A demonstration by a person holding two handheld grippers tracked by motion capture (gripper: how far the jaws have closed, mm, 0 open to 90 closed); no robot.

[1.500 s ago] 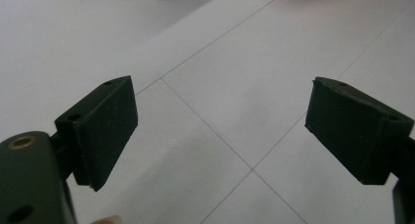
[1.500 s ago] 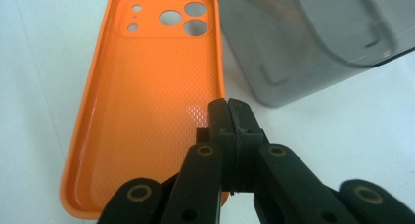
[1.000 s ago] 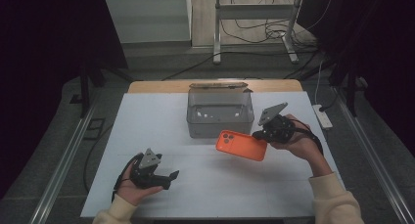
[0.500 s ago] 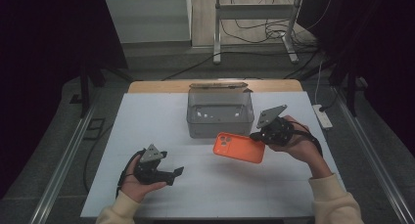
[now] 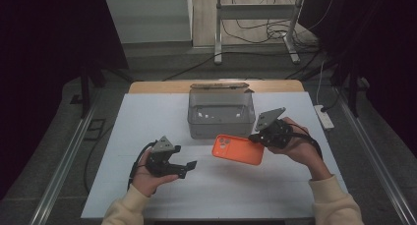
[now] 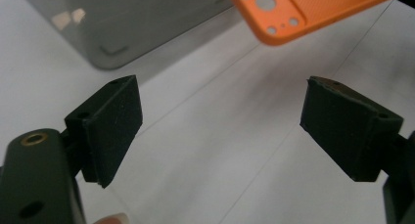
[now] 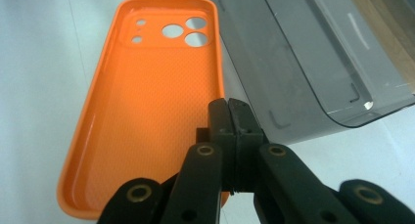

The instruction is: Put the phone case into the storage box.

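now right gripper [image 7: 229,111] pinching orange phone case [image 7: 147,101], left gripper [image 6: 220,131] agape

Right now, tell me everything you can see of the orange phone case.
The orange phone case is an empty, soft-looking shell with rounded corners, a raised rim and a finely dotted inner face turned up. One end has a recessed camera area with three larger round holes and smaller ones. The right gripper is shut on the rim of one long edge and holds the case in front of the grey translucent plastic box on the white table. Whether the case rests on the table cannot be told.
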